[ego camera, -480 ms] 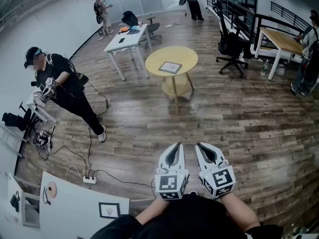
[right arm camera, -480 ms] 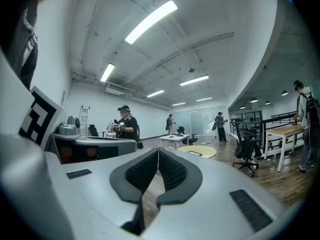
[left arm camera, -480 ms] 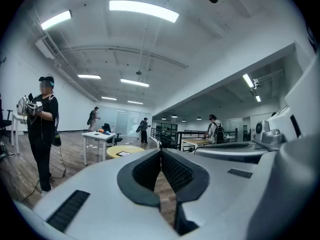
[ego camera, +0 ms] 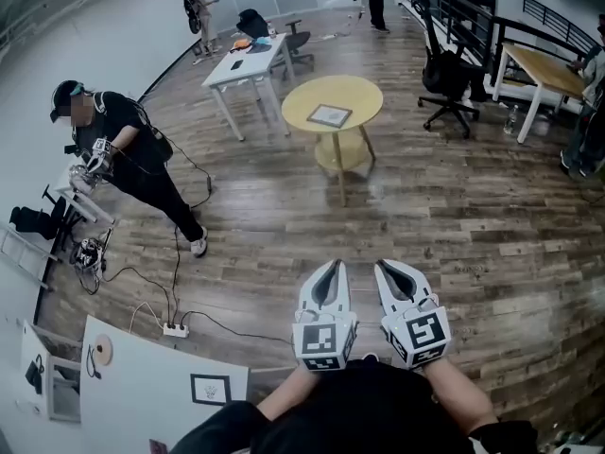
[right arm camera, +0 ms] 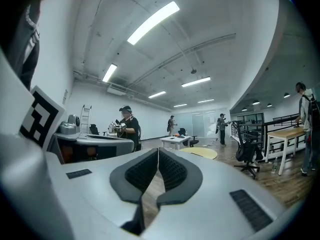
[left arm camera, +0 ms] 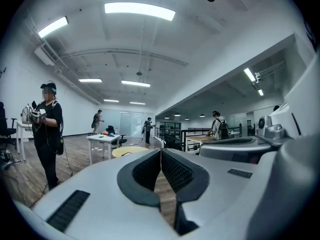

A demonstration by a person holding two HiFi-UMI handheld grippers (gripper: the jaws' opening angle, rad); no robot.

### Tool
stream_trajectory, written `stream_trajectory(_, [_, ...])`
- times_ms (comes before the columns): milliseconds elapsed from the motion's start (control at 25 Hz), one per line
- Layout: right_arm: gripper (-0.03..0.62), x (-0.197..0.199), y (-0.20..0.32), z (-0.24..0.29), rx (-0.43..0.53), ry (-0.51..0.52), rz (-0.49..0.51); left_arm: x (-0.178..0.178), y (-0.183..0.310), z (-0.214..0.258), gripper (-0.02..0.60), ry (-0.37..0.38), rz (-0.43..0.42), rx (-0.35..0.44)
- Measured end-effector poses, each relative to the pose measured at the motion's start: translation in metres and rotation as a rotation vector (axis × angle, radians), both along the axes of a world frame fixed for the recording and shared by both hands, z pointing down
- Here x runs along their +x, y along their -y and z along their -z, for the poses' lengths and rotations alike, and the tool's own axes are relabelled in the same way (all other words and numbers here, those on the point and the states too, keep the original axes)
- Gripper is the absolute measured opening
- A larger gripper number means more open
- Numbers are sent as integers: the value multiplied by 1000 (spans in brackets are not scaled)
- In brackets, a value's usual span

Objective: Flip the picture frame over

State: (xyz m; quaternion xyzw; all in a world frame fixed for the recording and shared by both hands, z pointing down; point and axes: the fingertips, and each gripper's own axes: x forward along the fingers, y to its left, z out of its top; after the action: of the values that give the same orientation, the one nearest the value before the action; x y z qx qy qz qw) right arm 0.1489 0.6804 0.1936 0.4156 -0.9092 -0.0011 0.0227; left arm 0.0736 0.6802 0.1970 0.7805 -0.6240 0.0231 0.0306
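Left gripper (ego camera: 330, 267) and right gripper (ego camera: 382, 266) are hovering side by side, jaws of both pressing together on nothing. Picture frame (ego camera: 330, 115) is lying on round yellow table (ego camera: 367, 91) well ahead of jaws, wood floor (ego camera: 284, 206) stretching between. Person (ego camera: 123, 149) is standing far left, office chair (ego camera: 444, 78) sitting ahead right.

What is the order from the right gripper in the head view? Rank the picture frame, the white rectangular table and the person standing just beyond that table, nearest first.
From the right gripper:
1. Picture frame, on the round yellow table ahead.
2. White rectangular table, beyond it, to the left.
3. Standing person, far back left, by the wall.
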Motion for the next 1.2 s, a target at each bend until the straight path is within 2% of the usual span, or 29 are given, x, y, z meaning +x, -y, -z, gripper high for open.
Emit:
stream_trajectory(360, [21, -4, 11, 4, 29, 11, -3, -44, 0, -1, 23, 37, 94, 7])
stream_trajectory(600, [21, -14, 34, -7, -8, 10, -12, -61, 20, -11, 25, 35, 105, -17])
stream_trajectory(880, [21, -22, 85, -11, -16, -4, -36, -67, 73, -14, 25, 31, 79, -19])
stream_trajectory(1200, [20, -45, 175, -15, -46, -20, -41, -93, 160, -20, 23, 12, 77, -50])
